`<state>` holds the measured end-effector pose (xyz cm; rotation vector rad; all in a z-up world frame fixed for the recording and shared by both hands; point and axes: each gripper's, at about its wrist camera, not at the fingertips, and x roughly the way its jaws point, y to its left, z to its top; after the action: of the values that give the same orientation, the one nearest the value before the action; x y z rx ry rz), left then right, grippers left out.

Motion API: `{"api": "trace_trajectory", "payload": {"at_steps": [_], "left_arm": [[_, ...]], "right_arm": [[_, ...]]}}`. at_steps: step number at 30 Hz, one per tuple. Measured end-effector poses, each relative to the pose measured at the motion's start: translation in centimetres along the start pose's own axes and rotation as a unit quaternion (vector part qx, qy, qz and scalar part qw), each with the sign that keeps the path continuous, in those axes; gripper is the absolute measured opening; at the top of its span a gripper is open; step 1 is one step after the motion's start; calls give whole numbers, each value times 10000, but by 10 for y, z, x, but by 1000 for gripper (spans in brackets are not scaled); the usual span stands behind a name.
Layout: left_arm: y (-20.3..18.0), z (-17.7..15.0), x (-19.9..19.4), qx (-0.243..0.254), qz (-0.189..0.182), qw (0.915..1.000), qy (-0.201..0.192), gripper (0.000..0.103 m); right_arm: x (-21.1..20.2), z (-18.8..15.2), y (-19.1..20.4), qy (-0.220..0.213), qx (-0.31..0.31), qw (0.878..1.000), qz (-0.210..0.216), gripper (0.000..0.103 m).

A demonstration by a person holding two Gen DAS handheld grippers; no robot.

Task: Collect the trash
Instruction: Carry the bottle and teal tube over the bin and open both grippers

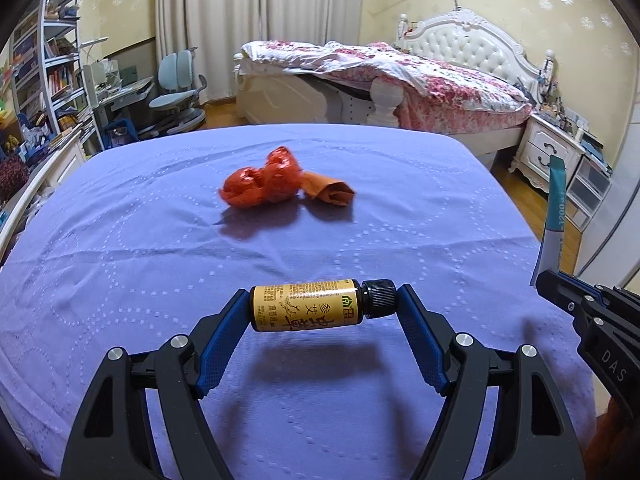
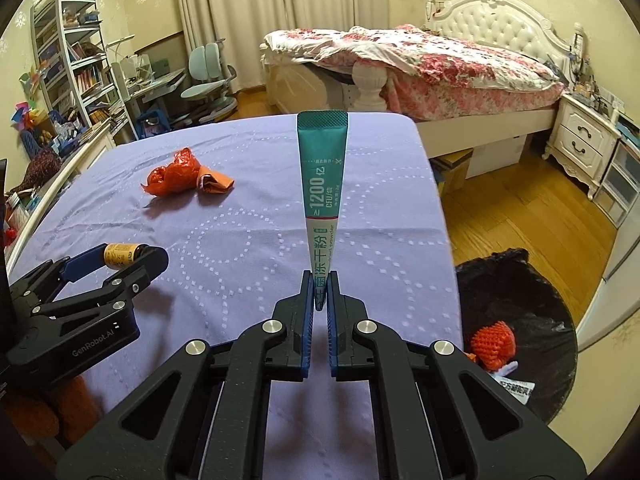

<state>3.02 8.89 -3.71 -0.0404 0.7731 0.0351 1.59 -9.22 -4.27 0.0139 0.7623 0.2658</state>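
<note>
Clamped end to end in left gripper (image 1: 323, 307): small yellow bottle (image 1: 305, 306), base and cap against the pads, lifted clear of purple cloth (image 1: 120, 264), likely for carrying. Pinched by its bottom edge in right gripper (image 2: 320, 294): teal sachet (image 2: 322, 184), upright. Just right of the table, black-lined bin (image 2: 532, 280), already holding scraps, presumably the drop point. Farther out on the cloth, red crumpled wrapper (image 1: 262, 182) touching brown paper scrap (image 1: 330, 191), both uncollected.

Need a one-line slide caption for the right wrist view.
Right hand-held gripper pinches a teal sachet upright over the purple-covered table, bin alongside.
</note>
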Motion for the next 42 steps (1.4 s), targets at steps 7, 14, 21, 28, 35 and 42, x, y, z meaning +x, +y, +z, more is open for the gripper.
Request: {"api": "trace_trajectory", "payload": {"at_steps": [7,14,21,28,35,42], "left_arm": [[-43,1,-9,316,-366,9987,-150,74],[-99,-2,-15,704,-781,9941,-271,74],[-153,-6,-11,1071,-1138,9874,-269,74],[-190,-2,-3,1255,-1300,9832,-253,74],[-214,2,12,1382,-1300,9817,-180,74],[-223,0,18,1453,-1307,9807,-73,74]], "right_arm": [[-28,-20,-35,-43,321,9990,-307,6],[-45,-44,-83,16,753,9944,-740,6],[-54,-62,-123,45,1095,9889,-999,6],[-56,-73,-152,52,1313,9852,-1101,6],[-56,-77,-173,44,1505,9817,-1170,7],[-53,-79,-184,69,1636,9792,-1201,7]]}}
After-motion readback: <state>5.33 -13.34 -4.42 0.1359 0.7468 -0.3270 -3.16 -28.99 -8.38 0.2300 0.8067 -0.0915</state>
